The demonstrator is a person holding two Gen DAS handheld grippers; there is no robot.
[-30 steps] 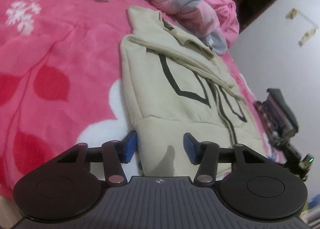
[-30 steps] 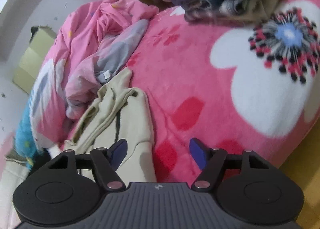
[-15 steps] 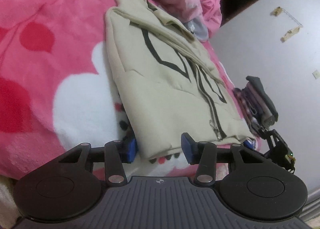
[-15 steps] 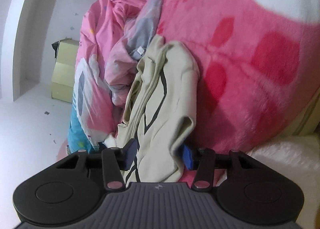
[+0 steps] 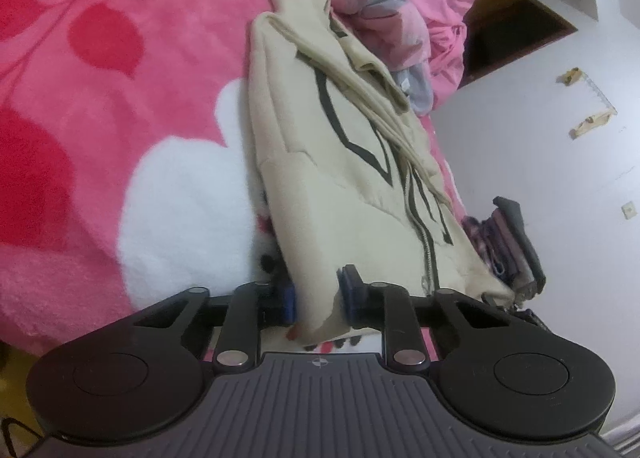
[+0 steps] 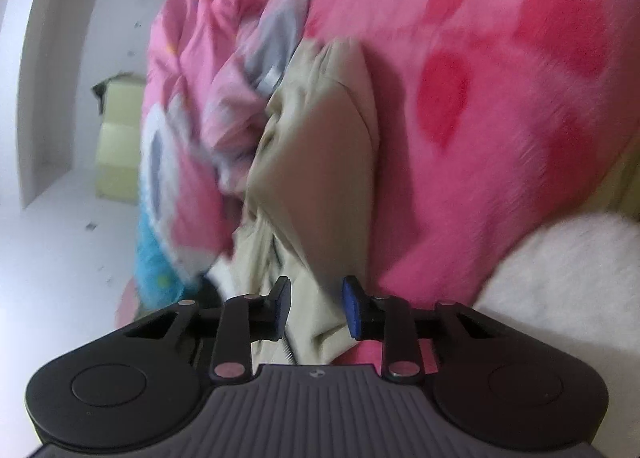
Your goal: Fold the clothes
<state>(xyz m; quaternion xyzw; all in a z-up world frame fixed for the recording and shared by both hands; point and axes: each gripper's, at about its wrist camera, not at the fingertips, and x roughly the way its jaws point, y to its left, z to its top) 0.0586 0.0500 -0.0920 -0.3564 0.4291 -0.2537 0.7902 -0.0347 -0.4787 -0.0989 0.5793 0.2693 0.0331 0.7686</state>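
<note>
Hoodie [image 5: 332, 177], beige, on pink blanket [image 5: 120, 97]: hem end at 6 o'clock pinched by left gripper [image 5: 316, 298] and right gripper [image 6: 316, 306]; judged fold-over toward 12 o'clock.

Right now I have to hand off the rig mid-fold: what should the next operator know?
Left gripper: shut on the hem of the beige zip hoodie.
Right gripper: closed around the same hoodie's other bottom edge; view is blurred.
The hoodie lies lengthwise on the pink blanket, sleeves already folded in, beside a crumpled quilt.
Left to do: probably carry the hem up toward the hood, then flatten.
</note>
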